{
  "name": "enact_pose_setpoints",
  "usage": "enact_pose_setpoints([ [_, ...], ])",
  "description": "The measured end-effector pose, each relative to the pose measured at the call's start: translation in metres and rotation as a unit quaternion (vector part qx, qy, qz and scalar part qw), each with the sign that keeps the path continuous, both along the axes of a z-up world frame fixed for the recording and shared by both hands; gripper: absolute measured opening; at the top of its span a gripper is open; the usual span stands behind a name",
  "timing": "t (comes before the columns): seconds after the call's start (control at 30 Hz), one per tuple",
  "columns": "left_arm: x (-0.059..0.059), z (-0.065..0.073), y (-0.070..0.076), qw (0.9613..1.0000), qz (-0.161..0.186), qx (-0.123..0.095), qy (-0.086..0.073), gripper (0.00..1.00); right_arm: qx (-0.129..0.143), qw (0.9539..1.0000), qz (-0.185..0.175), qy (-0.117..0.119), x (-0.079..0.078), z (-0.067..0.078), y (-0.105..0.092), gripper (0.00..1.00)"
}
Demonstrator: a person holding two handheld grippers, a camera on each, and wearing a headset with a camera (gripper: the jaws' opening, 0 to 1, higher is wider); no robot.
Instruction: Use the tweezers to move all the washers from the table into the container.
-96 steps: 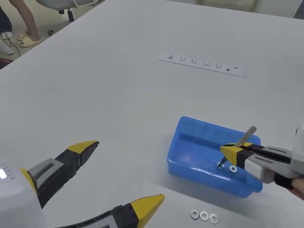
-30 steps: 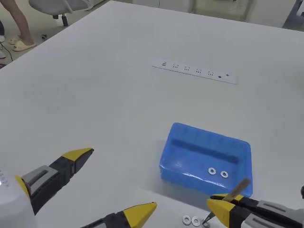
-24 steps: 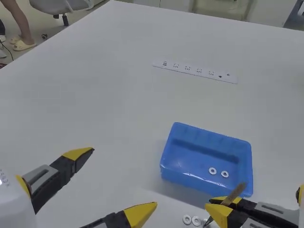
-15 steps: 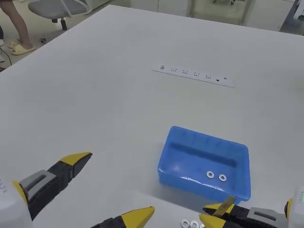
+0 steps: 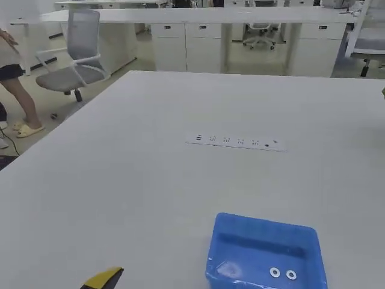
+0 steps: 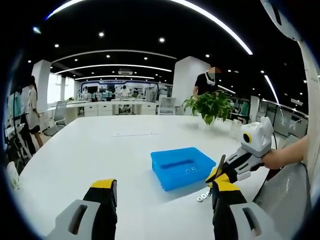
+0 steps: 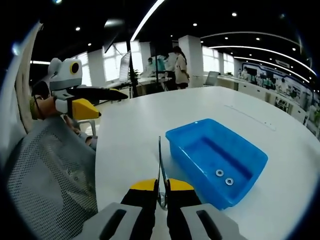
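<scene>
Because my right gripper (image 7: 161,184) is clamped narrow on the tweezers (image 7: 160,160), an off-centre pinch could flick the washers (image 6: 203,197) lying on the tabletop (image 6: 115,150) just beside the container (image 6: 172,179). My left gripper (image 6: 164,189) hangs wide apart, empty. I can't count those tiny loose washers, nor make out the tweezer tips.

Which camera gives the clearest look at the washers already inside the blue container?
The right gripper view: the whole blue container sits close, and the two washers read as distinct rings on its floor. The head view shows both washers too, at the picture's bottom edge. In the left gripper view they are tiny specks.
</scene>
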State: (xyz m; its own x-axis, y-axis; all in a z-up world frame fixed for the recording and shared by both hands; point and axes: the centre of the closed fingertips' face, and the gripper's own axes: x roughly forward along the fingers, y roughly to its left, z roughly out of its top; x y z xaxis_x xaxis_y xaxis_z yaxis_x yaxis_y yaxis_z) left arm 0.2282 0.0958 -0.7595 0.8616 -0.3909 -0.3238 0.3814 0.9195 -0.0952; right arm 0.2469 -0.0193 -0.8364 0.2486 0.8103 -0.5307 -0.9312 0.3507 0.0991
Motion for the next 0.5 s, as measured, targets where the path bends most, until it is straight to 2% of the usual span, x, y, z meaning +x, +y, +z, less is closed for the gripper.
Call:
enact_pose_setpoints([
  [0.07,0.0005,0.0003,0.0013,1.0,0.003,0.001,-0.003,0.79,-0.004,1.0,-0.001,-0.002,0.0007,-0.0004,-0.0012,0.03],
  [0.2,0.0006,-0.003,0.0018,1.0,0.005,-0.003,0.005,0.78,0.003,1.0,-0.007,0.003,0.0021,0.0001,-0.0029,0.03],
  [0.5,0.002,-0.0025,0.0062,0.9999,0.017,0.0,0.001,0.78,0.012,0.9997,-0.003,0.022,-0.002,0.0037,-0.0033,0.03],
])
